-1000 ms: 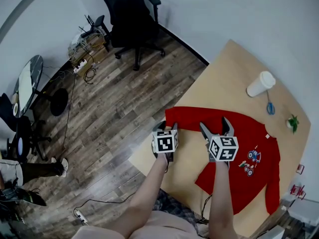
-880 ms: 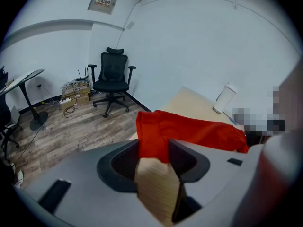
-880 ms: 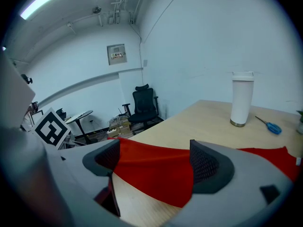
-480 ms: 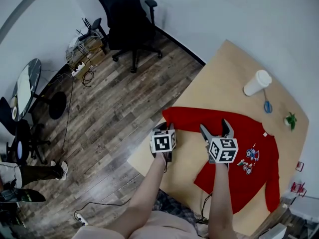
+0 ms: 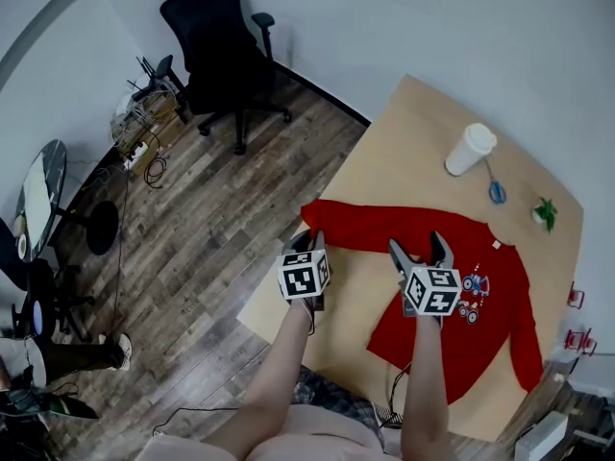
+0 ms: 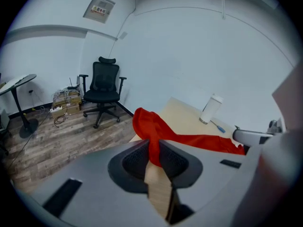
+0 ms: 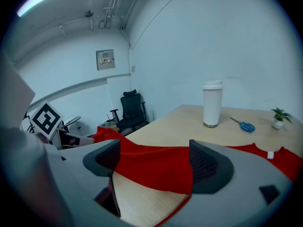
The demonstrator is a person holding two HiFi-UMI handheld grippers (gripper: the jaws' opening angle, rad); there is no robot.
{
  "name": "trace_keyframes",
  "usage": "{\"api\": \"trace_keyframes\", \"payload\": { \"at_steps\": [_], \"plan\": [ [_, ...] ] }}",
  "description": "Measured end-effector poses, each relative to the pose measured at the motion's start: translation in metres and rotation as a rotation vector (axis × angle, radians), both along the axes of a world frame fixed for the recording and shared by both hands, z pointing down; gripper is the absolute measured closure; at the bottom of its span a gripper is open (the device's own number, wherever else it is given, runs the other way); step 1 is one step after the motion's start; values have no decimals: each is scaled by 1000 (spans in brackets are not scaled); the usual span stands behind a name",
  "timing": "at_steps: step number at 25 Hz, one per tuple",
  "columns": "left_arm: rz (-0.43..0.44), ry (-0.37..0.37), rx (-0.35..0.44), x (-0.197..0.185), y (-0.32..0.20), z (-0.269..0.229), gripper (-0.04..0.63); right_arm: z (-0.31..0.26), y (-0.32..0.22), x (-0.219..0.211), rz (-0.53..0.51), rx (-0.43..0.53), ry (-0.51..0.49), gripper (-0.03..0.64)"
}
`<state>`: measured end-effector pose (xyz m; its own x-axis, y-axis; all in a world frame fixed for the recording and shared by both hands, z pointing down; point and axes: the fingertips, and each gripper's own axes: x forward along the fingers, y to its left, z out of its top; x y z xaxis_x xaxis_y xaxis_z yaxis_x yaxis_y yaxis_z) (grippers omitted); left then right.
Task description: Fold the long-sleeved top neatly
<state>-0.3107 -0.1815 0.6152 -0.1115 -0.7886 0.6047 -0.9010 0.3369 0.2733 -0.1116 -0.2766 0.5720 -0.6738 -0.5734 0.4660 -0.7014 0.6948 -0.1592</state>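
Red long-sleeved top with a small chest print lies spread on the light wooden table, on the person's side of the white lidded cup. One sleeve runs out toward the table edge farthest from the cup.

Left gripper: jaws have just been closing and are now narrow, pinched on that sleeve's end. Red cloth is bunched between the pads and held off the wood. Probably the cuff, but the bunching hides the hem, so I can't confirm.

Right gripper: jaws wide, hanging over the sleeve partway back toward the cup, gripping nothing.

Handling, my read: light, limp knit. It has no stiffness, so unsupported cloth sags and drags the rest. Not fragile. The wood is smooth, so expect the body to slide if pulled from one point. Grip cuff plus shoulder seam for the sleeve fold, then the hem corners. An edge pinch beats a mid-panel grab.

Count:
- one top
- two grippers
- one cup
- one pair of blue-handled scissors, just beside the cup
- one small green plant, beyond the scissors
- one black office chair, on the floor well away from the cup
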Motion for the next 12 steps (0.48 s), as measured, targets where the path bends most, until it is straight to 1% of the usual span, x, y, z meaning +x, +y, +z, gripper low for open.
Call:
{"api": "trace_keyframes", "payload": {
  "at_steps": [6,12],
  "plan": [
    [93,-20,90,23,-33,-42,534,-14,-6,39,113,21,-9,178],
    [236,-33,157,73,-70,-75,534,-29,-6,92,252,43,-15,178]
  ]
}}
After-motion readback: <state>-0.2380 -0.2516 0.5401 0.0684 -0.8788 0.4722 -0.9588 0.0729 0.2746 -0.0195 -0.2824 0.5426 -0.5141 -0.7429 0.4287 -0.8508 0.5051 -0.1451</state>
